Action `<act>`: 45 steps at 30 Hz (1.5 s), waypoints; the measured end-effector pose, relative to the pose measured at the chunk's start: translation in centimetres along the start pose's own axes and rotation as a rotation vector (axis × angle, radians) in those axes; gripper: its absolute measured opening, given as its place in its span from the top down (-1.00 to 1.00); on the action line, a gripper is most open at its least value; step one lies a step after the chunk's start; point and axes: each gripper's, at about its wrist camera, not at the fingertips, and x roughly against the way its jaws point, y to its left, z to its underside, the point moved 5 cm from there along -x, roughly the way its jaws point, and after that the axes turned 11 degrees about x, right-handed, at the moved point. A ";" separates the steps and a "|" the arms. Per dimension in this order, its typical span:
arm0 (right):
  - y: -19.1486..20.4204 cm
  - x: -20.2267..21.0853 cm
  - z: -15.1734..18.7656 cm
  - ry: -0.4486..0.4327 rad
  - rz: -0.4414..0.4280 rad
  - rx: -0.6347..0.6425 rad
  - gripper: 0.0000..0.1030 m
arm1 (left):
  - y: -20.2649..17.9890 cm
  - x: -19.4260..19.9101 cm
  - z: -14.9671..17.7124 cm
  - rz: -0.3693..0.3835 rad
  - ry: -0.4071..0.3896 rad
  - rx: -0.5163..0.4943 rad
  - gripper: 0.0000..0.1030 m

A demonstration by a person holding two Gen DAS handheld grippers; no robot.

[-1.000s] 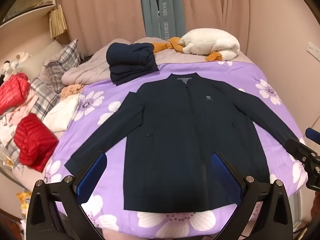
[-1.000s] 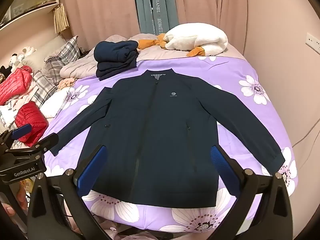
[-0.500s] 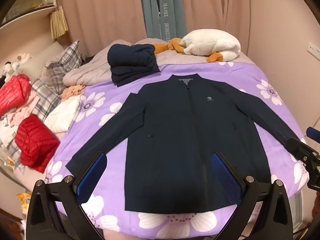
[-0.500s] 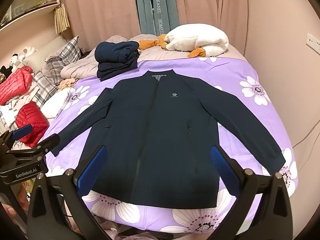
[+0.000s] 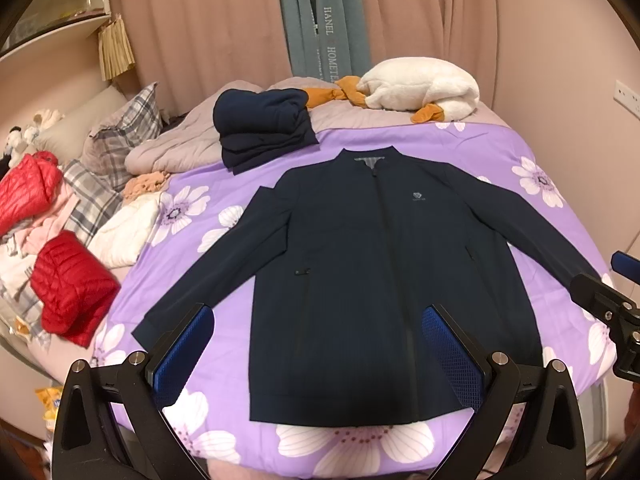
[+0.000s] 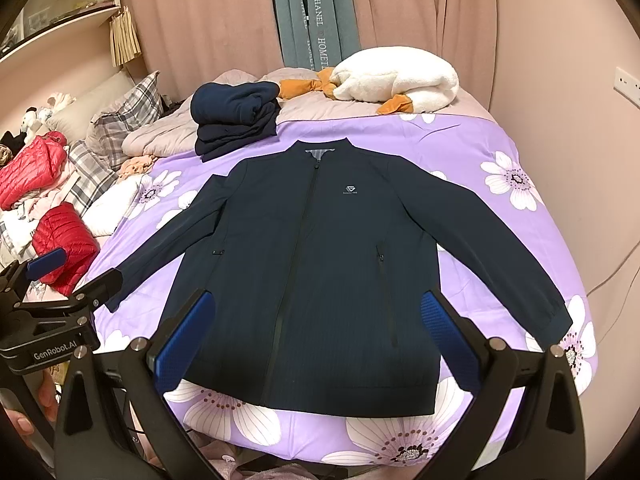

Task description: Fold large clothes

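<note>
A dark navy zip jacket lies flat and face up on the purple flowered bedspread, both sleeves spread outwards, collar towards the far end. My left gripper hovers open above the near hem, blue pads wide apart, nothing between them. My right gripper hangs open over the hem too, empty. Each gripper shows at the edge of the other's view: the right one near the right cuff, the left one near the left cuff.
A stack of folded navy clothes sits beyond the collar. A white plush goose lies at the far end. Red puffer jackets, plaid pillows and loose clothes crowd the left side. Curtains and a wall close the back and right.
Both views have crept slightly nearer and lower towards the jacket. The jacket has not moved and both grippers stay open.
</note>
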 end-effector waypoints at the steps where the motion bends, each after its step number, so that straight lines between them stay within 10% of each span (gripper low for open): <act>1: 0.0 0.0 0.0 0.000 0.000 0.000 -1.00 | 0.0 0.0 0.0 0.000 -0.001 0.000 -1.00; 45: 1.1 0.5 0.3 -0.005 -0.006 -0.003 -1.00 | 0.1 0.0 0.1 -0.001 -0.002 0.000 -1.00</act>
